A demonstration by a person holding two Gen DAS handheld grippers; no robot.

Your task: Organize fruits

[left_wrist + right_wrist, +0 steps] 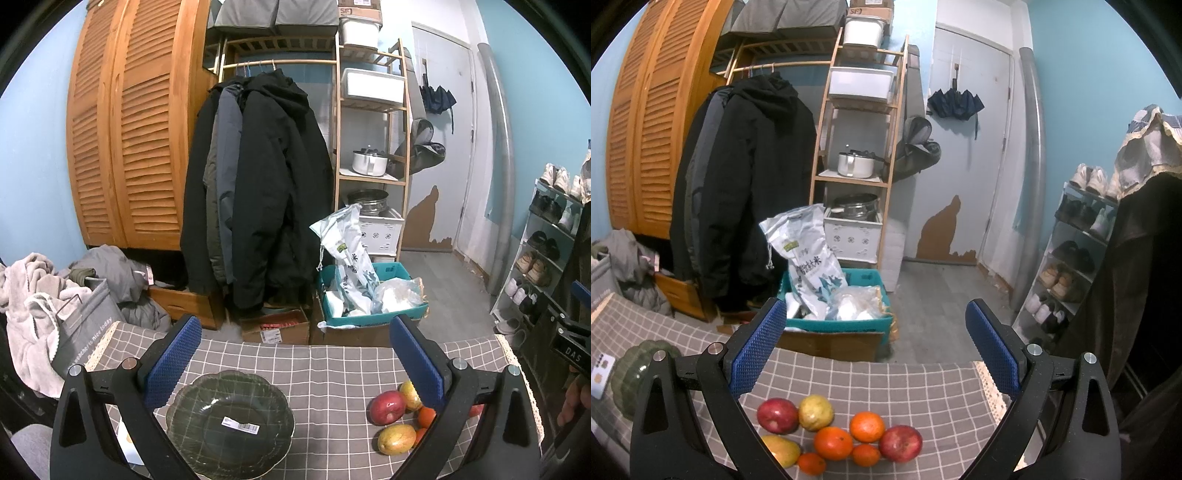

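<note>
Holding both grippers wide open and empty, you hovered over the checked tablecloth [923,384]. Your left gripper [295,354] had the dark glass bowl [229,421] just below its left jaw. Your right gripper [875,343] had the fruit pile [838,432] — red apples, oranges, mangoes, all touching — between and just below its jaws, well apart from the bowl.

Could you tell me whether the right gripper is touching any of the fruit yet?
Apart. The right wrist view shows the right gripper open above the tablecloth, its pads clear of the fruit pile.
</note>
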